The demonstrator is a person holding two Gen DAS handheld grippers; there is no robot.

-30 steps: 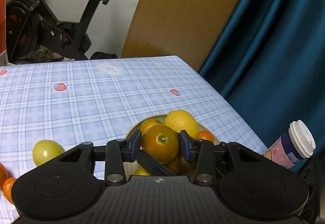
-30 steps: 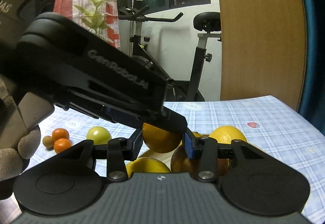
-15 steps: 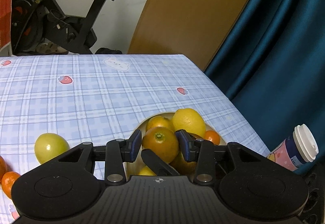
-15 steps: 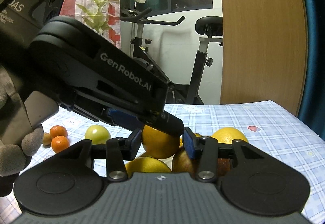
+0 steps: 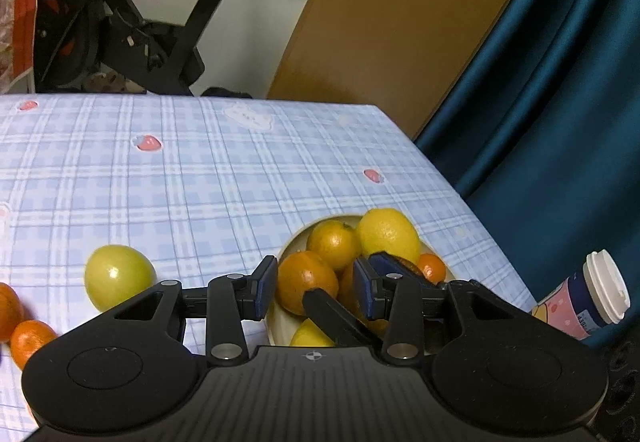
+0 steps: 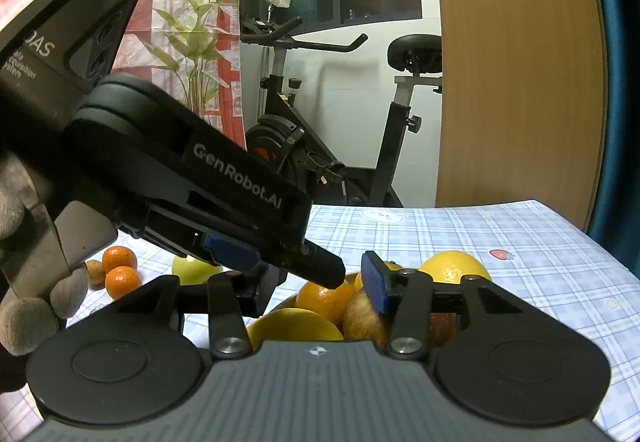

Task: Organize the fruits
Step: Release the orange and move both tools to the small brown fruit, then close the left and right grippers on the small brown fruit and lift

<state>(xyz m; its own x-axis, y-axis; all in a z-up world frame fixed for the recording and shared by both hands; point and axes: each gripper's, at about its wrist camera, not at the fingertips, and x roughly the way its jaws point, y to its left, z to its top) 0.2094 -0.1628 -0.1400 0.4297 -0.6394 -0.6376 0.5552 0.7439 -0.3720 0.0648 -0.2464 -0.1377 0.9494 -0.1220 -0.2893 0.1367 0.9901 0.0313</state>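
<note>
The orange (image 5: 306, 281) is seen sitting right between the left gripper (image 5: 314, 288)'s blue pads, on top of the pile in the bowl (image 5: 280, 316), near the table (image 5: 200, 177)'s right edge. The pads are spread a bit wider than the fruit, so nothing looks gripped. In the right wrist view the right gripper (image 6: 316, 288) is held open too, just behind the bowl, with the left tool crossing in front of it. Compared with a second ago, the left jaws are opened up and the orange is let go into the bowl. A green apple (image 5: 119, 277) and two mandarins (image 6: 119, 270) are left out toward the table's left side, closer to the left gripper.
</note>
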